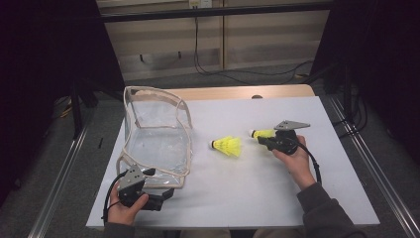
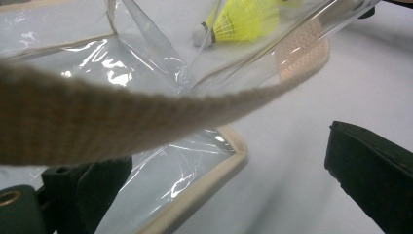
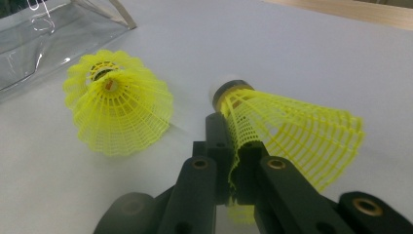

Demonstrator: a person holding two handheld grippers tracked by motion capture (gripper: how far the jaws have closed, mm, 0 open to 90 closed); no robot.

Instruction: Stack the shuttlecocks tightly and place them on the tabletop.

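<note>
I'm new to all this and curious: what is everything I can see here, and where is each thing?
shuttlecocks: 2, yellow; one lies on the sheet mid-table, one is held in the right gripper
bag: 1, clear with beige trim; stands open on the sheet's left
strap: 1, beige, part of the bag; arches across the left gripper view
sheet: 1, white; covers the table
table: 1, wooden; its far edge shows
cables: several, black; on the floor behind
left gripper: 1, black; at the bag's near edge, jaws apart
right gripper: 1, black; shut on a shuttlecock's skirt
hands: 2; left, right
</note>
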